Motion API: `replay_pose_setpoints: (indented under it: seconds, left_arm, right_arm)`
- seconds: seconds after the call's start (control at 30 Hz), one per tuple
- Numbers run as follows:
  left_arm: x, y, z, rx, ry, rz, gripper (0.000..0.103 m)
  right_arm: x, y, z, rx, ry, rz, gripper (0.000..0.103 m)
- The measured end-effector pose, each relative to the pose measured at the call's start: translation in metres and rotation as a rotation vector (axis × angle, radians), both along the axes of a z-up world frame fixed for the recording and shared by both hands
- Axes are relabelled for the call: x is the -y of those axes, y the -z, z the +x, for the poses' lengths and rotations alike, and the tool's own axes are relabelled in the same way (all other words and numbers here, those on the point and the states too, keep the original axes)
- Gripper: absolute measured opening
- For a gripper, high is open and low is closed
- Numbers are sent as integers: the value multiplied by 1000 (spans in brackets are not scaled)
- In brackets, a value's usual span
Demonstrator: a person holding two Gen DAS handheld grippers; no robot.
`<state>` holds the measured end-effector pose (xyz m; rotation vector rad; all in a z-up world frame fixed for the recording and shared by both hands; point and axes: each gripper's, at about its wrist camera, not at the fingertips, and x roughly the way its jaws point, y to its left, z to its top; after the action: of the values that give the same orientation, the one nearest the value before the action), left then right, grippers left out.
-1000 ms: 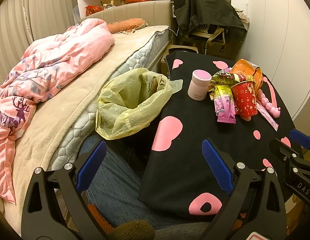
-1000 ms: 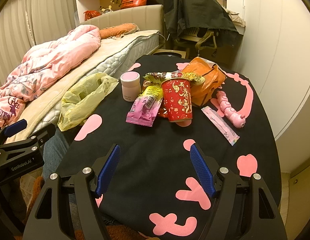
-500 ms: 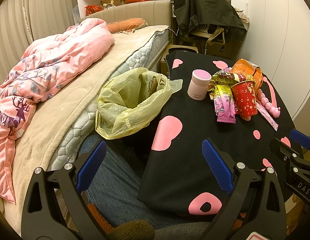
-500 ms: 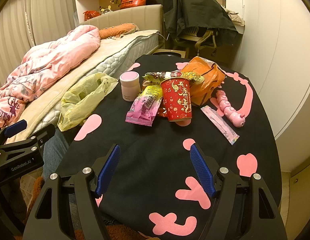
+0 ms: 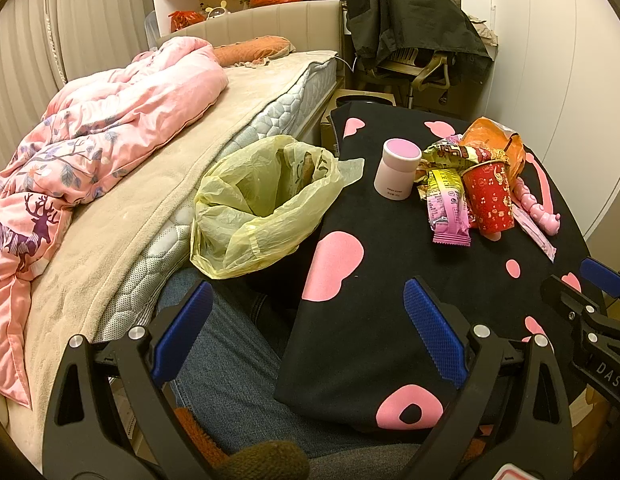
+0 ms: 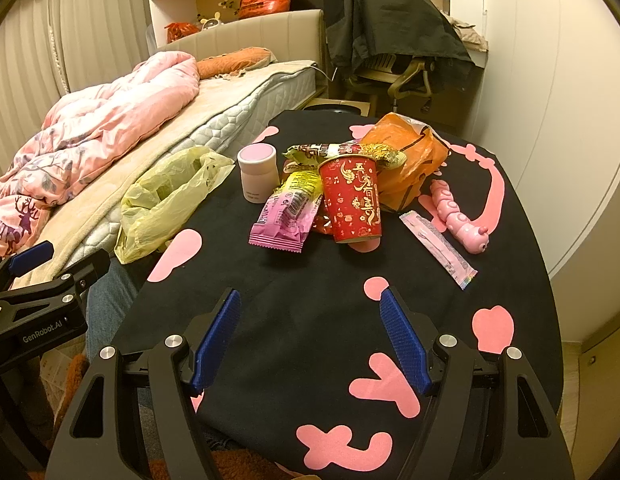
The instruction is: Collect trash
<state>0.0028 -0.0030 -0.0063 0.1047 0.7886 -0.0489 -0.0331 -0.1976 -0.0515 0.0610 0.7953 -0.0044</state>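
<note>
Several wrappers [image 6: 342,151] half-hidden behind red cup [image 6: 356,200]

A yellow plastic bag [image 5: 261,204] hung open at the left edge of the black cloth-covered table [image 6: 310,300], crumpled, with something brownish inside. On the table lay a loose heap: a red paper cup [image 6: 356,200] standing upside down, a pink-and-yellow snack wrapper [image 6: 287,216] leaning against it, a crumpled orange bag [image 6: 406,160] behind, and a thin pink sachet [image 6: 438,248] lying flat just right of the cup.
</note>
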Motion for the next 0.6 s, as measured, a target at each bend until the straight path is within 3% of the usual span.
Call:
replay_pose_setpoints:
  seconds: [0.6]
  left_arm:
    - [17, 10, -2, 1, 31, 15, 92]
  right_arm:
    - [21, -2, -1, 3, 67, -11, 68]
